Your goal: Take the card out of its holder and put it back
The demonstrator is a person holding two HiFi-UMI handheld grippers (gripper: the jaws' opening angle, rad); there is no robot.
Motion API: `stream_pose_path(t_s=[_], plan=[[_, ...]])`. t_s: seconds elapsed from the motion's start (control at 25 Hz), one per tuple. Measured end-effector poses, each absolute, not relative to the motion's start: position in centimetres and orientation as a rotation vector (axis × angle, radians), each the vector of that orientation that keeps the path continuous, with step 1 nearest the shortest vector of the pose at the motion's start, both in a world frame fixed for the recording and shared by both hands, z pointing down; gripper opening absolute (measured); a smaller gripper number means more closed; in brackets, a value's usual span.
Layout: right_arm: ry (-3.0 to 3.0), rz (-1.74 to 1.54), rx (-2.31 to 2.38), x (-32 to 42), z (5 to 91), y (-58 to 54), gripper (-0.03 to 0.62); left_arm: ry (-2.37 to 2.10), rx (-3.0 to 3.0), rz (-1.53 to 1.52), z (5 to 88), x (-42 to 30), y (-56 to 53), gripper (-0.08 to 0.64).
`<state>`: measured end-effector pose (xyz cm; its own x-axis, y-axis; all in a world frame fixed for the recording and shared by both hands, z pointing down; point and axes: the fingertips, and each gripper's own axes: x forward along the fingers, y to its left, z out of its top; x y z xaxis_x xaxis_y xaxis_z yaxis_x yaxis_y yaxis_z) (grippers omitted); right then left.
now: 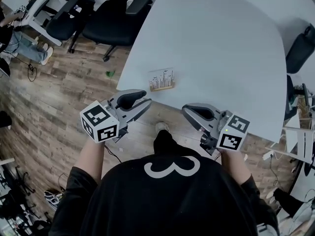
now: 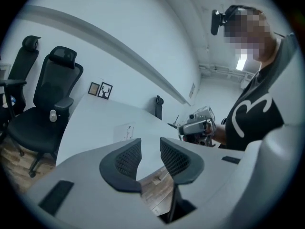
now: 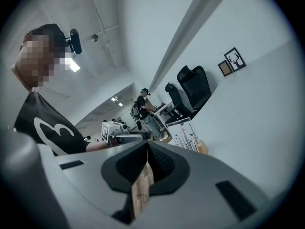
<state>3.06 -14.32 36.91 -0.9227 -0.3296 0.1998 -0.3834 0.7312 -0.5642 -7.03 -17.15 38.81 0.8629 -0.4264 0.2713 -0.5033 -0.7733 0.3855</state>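
Observation:
A white card printed with thin black figures [image 1: 161, 78] stands upright in a small wooden holder [image 1: 163, 88] near the front edge of the white table [image 1: 216, 48]. Both grippers hang off the table, in front of that edge and short of the card. My left gripper [image 1: 146, 102] is below and left of the card; in the left gripper view [image 2: 150, 145] its jaws stand apart with nothing between them, and the card [image 2: 126, 131] shows small beyond. My right gripper [image 1: 186, 111] is below and right of the holder; its jaws [image 3: 147, 145] are pressed together, empty, with the card [image 3: 187, 138] off to the right.
Black office chairs [image 1: 114, 14] stand at the table's far left, another chair [image 1: 300, 47] at its right edge. Wood floor [image 1: 54, 97] lies to the left with a small green object [image 1: 110, 73]. The person's shoe [image 1: 161, 127] is under the table edge.

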Motion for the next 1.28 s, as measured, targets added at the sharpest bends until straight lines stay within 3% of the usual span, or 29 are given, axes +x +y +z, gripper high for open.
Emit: stream_pose_path(t_s=[0.44,1.0,1.28], plan=[[-2.724,1.033,0.566,4.5,41.0,-17.7,0.011,-0.666,2.587,0.403,44.4,-7.7,-23.0,0.118],[-2.688,1.134,0.530,5.7,42.8,-19.3,0.011,-0.457,2.623,0.402,45.3,-4.5,-24.6,0.117],[-2.713,1.199,0.478,5.2,42.4,-19.1,0.011,-0.434,2.684,0.454,44.9,-3.9,-24.3,0.048]])
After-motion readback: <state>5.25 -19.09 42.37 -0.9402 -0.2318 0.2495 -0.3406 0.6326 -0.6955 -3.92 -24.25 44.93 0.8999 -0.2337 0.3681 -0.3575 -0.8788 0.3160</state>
